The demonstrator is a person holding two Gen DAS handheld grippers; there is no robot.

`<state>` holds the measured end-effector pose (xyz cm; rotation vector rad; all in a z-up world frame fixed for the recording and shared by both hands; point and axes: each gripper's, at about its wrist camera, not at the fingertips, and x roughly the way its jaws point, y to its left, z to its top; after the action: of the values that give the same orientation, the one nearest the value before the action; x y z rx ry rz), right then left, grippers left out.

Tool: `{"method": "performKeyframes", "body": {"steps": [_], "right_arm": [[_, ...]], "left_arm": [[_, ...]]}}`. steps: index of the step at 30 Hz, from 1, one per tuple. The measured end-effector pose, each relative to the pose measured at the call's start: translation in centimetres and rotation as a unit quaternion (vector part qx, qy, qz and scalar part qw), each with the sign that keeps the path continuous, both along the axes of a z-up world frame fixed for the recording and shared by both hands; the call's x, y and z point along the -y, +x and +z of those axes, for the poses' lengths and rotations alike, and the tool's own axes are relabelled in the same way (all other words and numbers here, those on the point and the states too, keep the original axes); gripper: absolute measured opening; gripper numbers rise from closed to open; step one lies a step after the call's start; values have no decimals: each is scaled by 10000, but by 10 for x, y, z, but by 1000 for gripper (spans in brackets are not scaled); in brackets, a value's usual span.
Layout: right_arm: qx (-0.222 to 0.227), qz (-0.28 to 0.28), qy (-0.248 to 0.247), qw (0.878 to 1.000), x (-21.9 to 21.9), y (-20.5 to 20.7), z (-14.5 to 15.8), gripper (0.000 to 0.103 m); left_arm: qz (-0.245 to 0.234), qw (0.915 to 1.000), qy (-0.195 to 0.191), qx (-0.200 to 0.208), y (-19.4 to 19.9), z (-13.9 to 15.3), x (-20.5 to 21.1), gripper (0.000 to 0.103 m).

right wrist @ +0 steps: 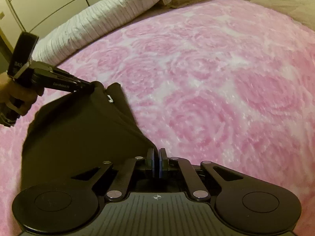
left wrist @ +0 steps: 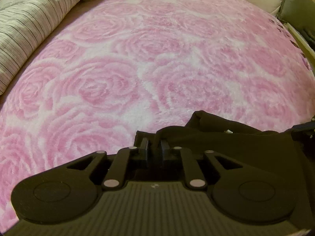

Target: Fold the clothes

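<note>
On the left, the left gripper [right wrist: 89, 86], held in the person's left hand [right wrist: 17, 96], has its jaws clenched on one upper corner of the black fabric garment [right wrist: 82, 129]; in the left wrist view the cloth bunches between the two pads. To the right, the right gripper [right wrist: 157, 162] has its jaws pinched shut on the other corner, the hem running up into the narrow gap between the pads. The garment hangs between the two grippers, lifted above the pink rose-patterned plush blanket [right wrist: 216, 88] covering the bed, its lower part draping toward the blanket. Its long axis, as held, runs along the stretched top edge from gripper to gripper, slanting away leftward in the right wrist view. No crease or fold line is visible, so folding appears to be at an early stage: laying flat and folding remain. A grey striped quilt [right wrist: 94, 25] lies bunched along the bed's far left edge.
</note>
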<state>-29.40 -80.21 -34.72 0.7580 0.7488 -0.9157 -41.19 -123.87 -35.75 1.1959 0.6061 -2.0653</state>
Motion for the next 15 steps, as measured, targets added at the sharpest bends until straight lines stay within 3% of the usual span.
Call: {"method": "performKeyframes", "body": {"steps": [2,7,9,12,15], "right_arm": [[-109,-137,-9,9998,-6,-5,11,18],[107,-333,-316,9989,-40,-13,42,23],[311,-274,-220,9989,-46,-9,37,24],[419,-233,104,9988,-50,-4,14,24],[561,-409,413,9967,-51,-13,-8,23]], "left_arm": [[80,10000,-26,-29,5,10,-1,24],[65,9992,-319,-242,12,41,-29,20],[-171,9990,-163,-380,4,42,-44,20],[-679,9977,-38,-56,-20,19,-61,21],[-742,9972,-66,78,-32,0,-62,21]]}}
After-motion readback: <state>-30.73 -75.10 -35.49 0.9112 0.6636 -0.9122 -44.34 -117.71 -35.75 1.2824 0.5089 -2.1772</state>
